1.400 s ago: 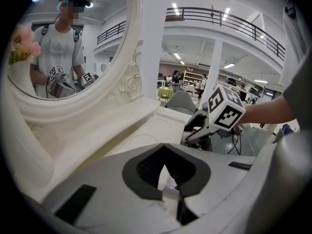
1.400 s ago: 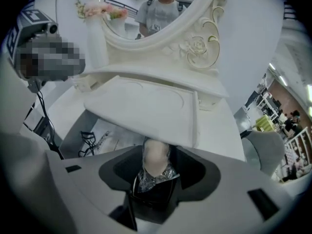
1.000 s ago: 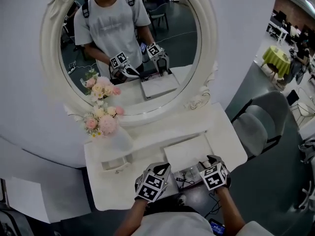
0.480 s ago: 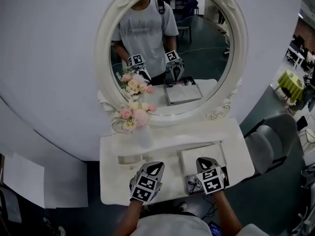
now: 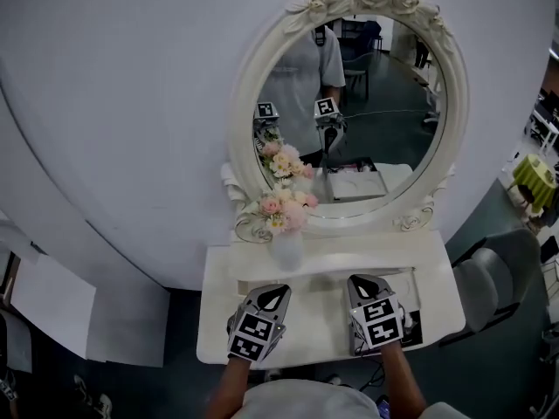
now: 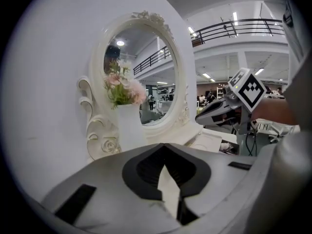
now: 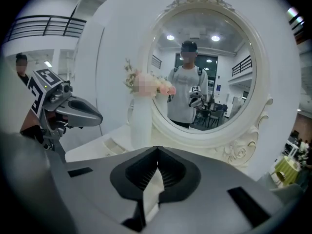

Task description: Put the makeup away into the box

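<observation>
The box [image 5: 403,291] sits at the near right of the white vanity table [image 5: 218,317], and your right gripper [image 5: 360,283] partly covers its pale top. A dark strip along the box's near edge holds the makeup [image 5: 413,327] (too small and shadowed to sort into separate pieces). Your right gripper is raised off the table above the box. Its jaws are pressed together at the tips with nothing between them.

Your left gripper [image 5: 278,292] is beside it over the bare middle of the table, level with the right one and apart from it. Its jaws also meet at the tips and pinch nothing. Both grippers point away from you, toward the back of the table.

Behind them, at the table's rear and a little left of centre, a white vase [image 5: 286,250] stands upright. It holds pink and cream flowers [image 5: 285,209]. The vase is just in front of the lower left rim of the oval mirror [image 5: 367,103], which has a carved white frame with roses at the top.

In the glass you can see the flowers again, both marker cubes and the box (you appear there too, in a grey shirt). A plain pale wall [image 5: 113,103] surrounds the mirror. A grey chair [image 5: 500,273] stands beyond the table's right end.
</observation>
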